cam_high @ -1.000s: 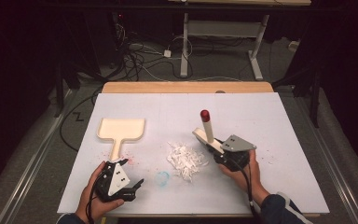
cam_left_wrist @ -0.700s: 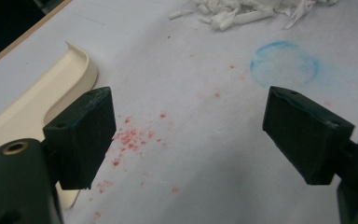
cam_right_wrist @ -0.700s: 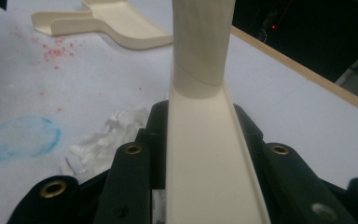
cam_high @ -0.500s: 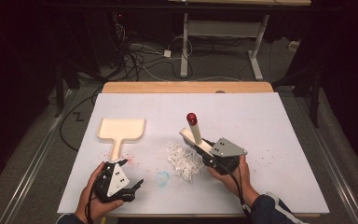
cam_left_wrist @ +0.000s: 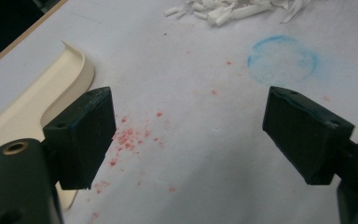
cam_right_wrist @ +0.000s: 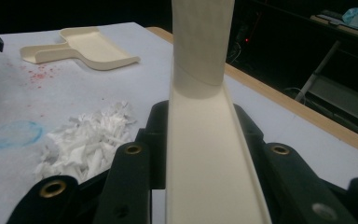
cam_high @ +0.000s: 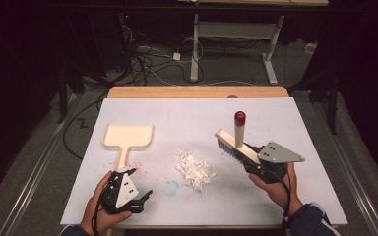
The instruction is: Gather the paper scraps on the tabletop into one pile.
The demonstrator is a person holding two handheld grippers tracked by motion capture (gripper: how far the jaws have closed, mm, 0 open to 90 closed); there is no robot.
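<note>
At right of centre in the high view the right claw [cam_high: 250, 158] is clamped on the hand brush [cam_high: 234, 142], bristles facing the shredded-paper pile [cam_high: 195, 169] mid-tabletop [cam_high: 295, 128] for sweeping, while the left claw [cam_high: 138, 183], jaws apart, waits just below the dustpan [cam_high: 128, 136].

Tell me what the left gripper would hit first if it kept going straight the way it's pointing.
Probably the bare white table cover with its red specks; the open left gripper points slightly downward. Farther on lie the blue ring mark and the shredded paper pile.

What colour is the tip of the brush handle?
Red: the brush handle's tip shows best in the high view, above the cream handle.
</note>
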